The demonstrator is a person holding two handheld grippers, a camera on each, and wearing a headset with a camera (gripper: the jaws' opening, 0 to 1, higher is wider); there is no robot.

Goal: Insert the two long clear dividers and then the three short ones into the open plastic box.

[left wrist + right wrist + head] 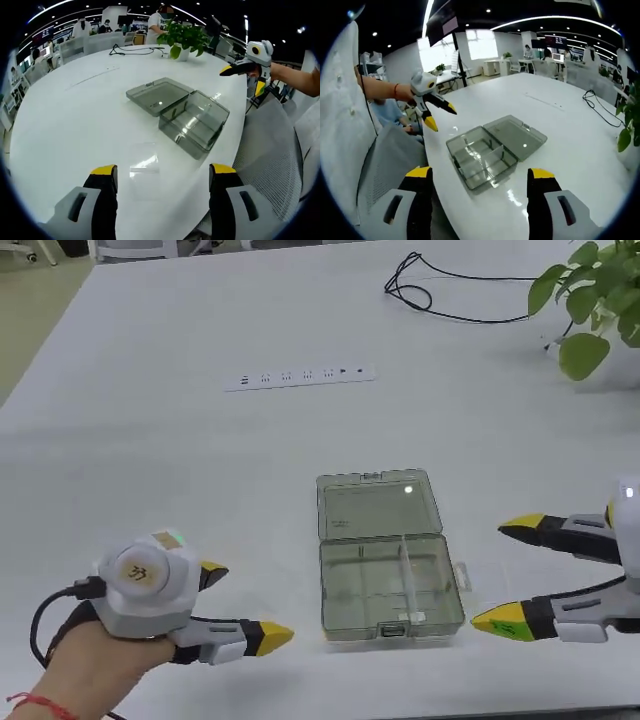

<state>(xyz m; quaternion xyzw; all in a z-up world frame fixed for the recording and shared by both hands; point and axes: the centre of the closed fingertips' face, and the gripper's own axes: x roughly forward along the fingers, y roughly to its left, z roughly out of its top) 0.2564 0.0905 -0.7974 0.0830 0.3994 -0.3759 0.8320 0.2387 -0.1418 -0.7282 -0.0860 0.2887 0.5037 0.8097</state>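
Observation:
The smoky clear plastic box (pixel 391 588) lies open near the table's front edge, its lid (pixel 378 505) flat behind it. Clear dividers (pixel 405 570) stand inside it, one long with a cross piece. The box (pixel 479 159) shows this crossing in the right gripper view too. A small clear piece (pixel 461 576) lies just right of the box. Another clear divider (pixel 144 160) lies flat on the table just ahead of my left gripper (pixel 162 172). My left gripper (pixel 245 605) is open and empty, left of the box. My right gripper (pixel 492 575) is open and empty, to the box's right.
A white power strip (pixel 300 375) lies farther back. A black cable (pixel 440 295) and a potted plant (pixel 590 300) are at the far right. The table's front edge runs close behind both grippers, with a grey mesh chair (pixel 270 155) beyond it.

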